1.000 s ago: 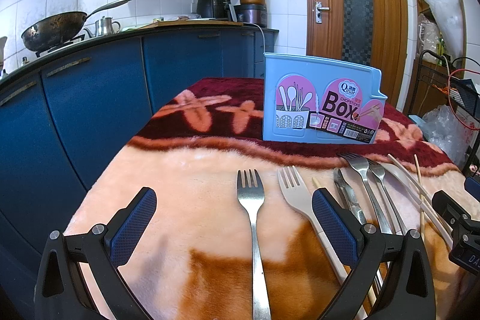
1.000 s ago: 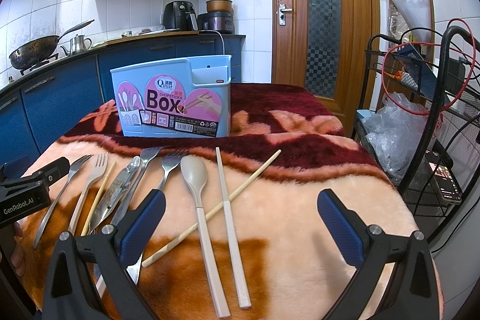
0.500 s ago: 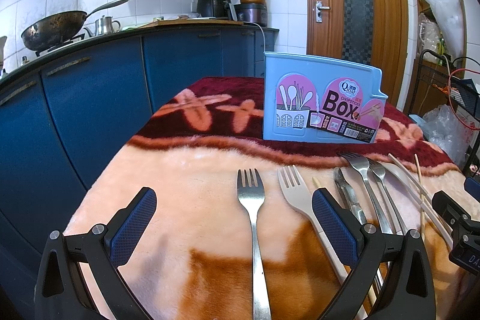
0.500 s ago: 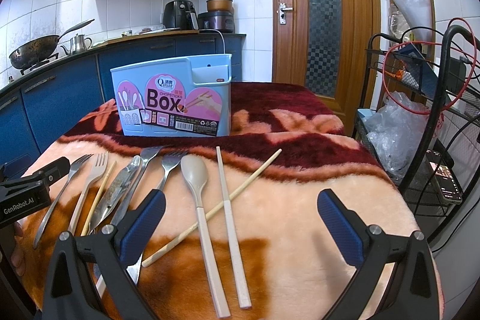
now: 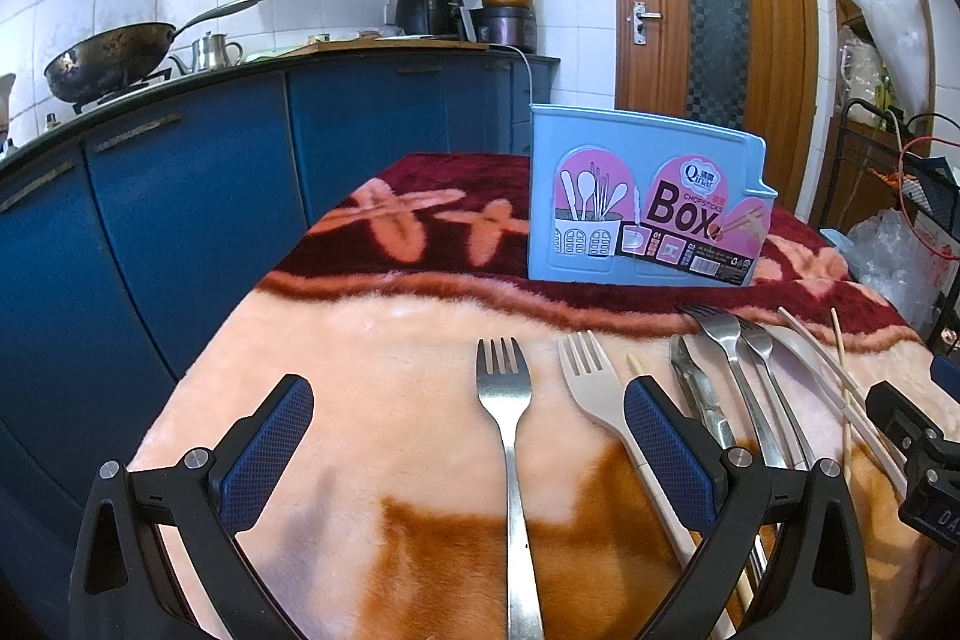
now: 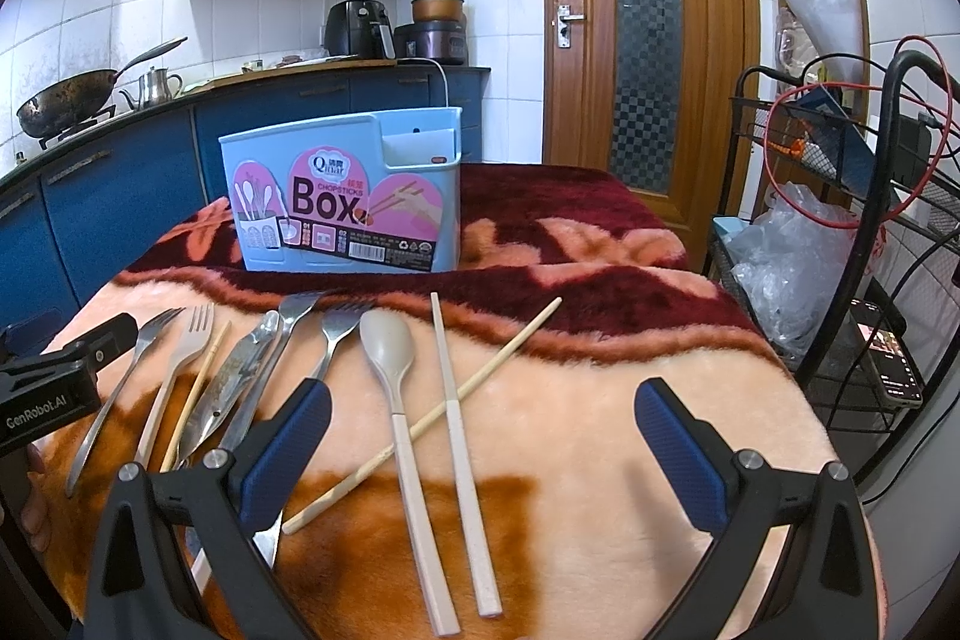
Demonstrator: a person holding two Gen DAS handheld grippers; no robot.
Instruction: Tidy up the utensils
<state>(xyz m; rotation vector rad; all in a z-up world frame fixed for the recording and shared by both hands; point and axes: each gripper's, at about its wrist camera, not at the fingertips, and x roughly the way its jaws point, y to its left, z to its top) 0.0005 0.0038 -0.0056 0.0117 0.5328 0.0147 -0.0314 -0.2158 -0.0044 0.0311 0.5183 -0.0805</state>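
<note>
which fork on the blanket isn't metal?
The beige plastic fork, second from the left in the left wrist view, beside the leftmost steel fork. It is matte cream; the other three forks are shiny steel.

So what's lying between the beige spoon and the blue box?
Nothing lies there: in the right wrist view only bare blanket separates the beige spoon from the blue box.

On the blanket ahead of the grippers lie three steel forks (image 6: 120, 388), one beige plastic fork (image 6: 180, 358), one beige plastic spoon (image 6: 390, 358), three pale chopsticks (image 6: 456, 412), one pair of metal tongs (image 6: 234, 382) and one light-blue plastic utensil box (image 6: 342, 202).
</note>
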